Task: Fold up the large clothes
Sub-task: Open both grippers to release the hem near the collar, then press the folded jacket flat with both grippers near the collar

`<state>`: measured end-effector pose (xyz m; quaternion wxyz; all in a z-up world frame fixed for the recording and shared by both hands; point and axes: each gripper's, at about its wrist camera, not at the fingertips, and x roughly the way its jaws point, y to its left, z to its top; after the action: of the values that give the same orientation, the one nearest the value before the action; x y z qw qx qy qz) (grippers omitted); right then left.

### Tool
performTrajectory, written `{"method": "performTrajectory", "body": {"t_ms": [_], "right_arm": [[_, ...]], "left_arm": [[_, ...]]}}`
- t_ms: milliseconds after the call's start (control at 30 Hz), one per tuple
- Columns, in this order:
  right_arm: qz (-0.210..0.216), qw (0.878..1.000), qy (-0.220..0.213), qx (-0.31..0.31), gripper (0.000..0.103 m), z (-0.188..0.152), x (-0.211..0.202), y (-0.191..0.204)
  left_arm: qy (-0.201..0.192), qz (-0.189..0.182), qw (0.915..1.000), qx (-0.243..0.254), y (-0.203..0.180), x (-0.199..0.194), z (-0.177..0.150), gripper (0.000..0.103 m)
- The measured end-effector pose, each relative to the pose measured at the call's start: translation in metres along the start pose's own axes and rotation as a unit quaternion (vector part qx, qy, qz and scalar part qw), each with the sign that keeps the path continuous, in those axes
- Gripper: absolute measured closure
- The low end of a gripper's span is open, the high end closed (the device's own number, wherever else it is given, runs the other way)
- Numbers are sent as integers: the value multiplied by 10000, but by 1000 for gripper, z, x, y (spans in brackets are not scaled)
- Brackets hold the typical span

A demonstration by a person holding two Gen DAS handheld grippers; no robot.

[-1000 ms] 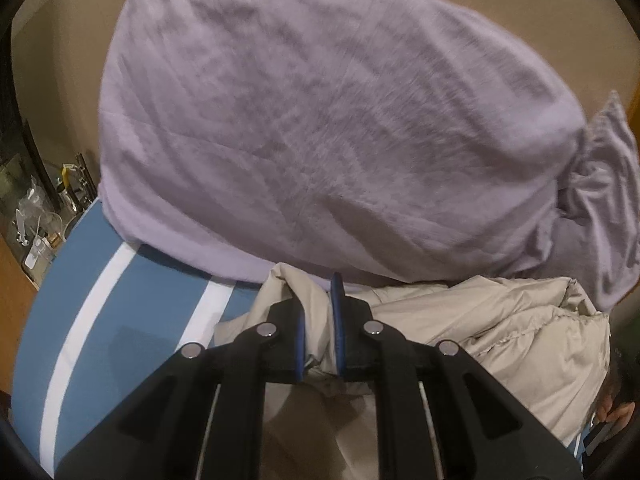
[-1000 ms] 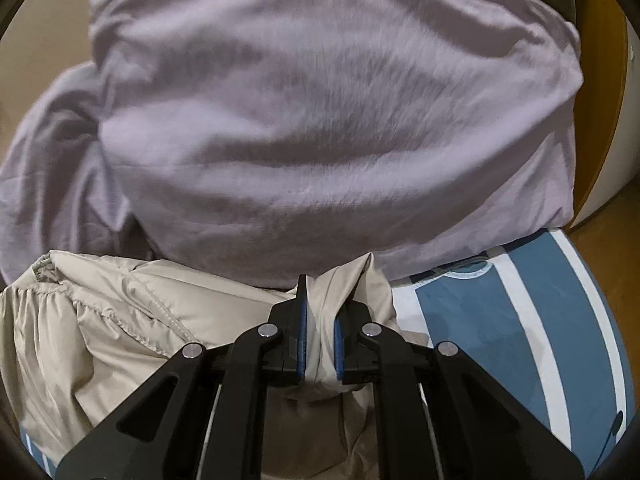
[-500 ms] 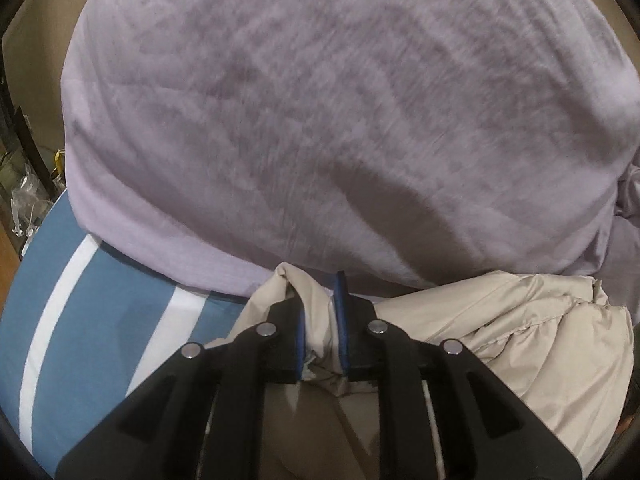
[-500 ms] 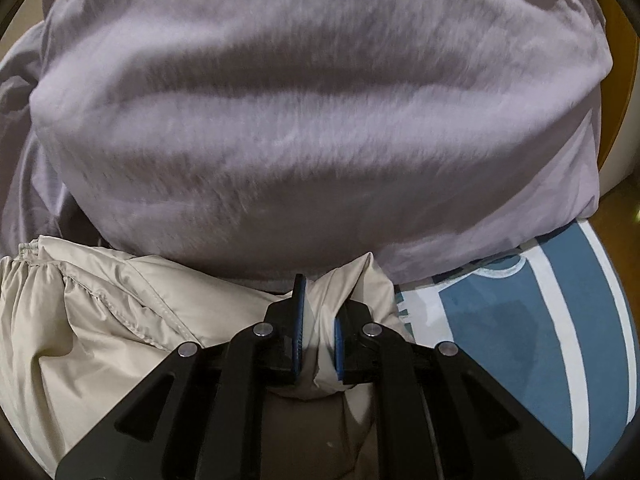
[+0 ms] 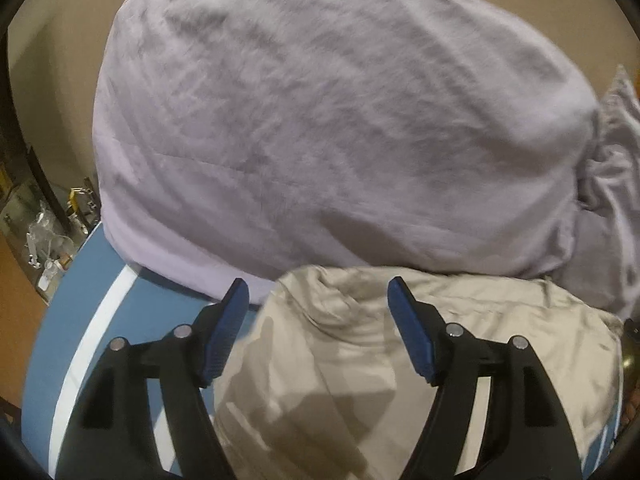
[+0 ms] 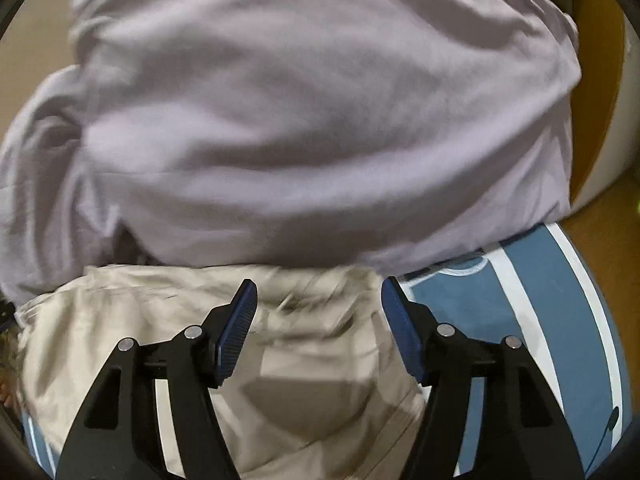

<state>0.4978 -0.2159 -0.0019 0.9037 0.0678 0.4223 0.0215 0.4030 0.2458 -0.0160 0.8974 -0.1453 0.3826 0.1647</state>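
A beige garment (image 5: 360, 360) lies folded on a blue cloth with white stripes (image 5: 80, 320). It also shows in the right wrist view (image 6: 312, 360). My left gripper (image 5: 316, 292) is open and empty, its blue pads (image 5: 224, 332) spread just above the garment's far left corner. My right gripper (image 6: 316, 292) is open and empty above the garment's far right corner, its blue pads (image 6: 236, 332) apart. The garment's near part is hidden under the gripper arms.
A big lavender bundle of fabric (image 5: 320, 128) lies just behind the beige garment, also in the right wrist view (image 6: 312, 120). Clutter (image 5: 48, 236) stands at the far left. A wooden panel (image 6: 596, 80) and wooden floor (image 6: 600, 232) are at the right.
Both grippers have opened and let go of the beige garment's corners. The garment has dropped flat onto the blue cloth, and both grippers have pulled back a little.
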Motion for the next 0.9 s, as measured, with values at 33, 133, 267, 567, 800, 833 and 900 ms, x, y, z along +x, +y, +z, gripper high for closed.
{"method": "performTrajectory", "body": {"t_ms": [33,133,267,567,800,833,900], "right_arm": [[143,9998,31,-102,37,-1,-4,9],[545,9973,173,-454,37,-12,-10,43],[909,9905,383,-954,37,-25,-9,92],[771,9826,943,-1405,38,-51,20,142],[832,9827,1042,-1283,100,-52,45,139],[818,9836,981,-1275,100,-48,45,140],[759,9855,847,-1257,101,-40,46,141]], "left_arm": [[17,-72,10000,20,-3,-3,-1,30],[146,-398,9991,98,-21,-12,-11,29],[347,-728,9962,321,-55,-14,-24,29],[555,-955,9910,756,-104,-12,-50,29],[547,-948,9891,981,-118,-8,-53,29],[538,-969,9889,991,-119,-7,-53,29],[518,-1016,9885,996,-120,-9,-52,29]]}}
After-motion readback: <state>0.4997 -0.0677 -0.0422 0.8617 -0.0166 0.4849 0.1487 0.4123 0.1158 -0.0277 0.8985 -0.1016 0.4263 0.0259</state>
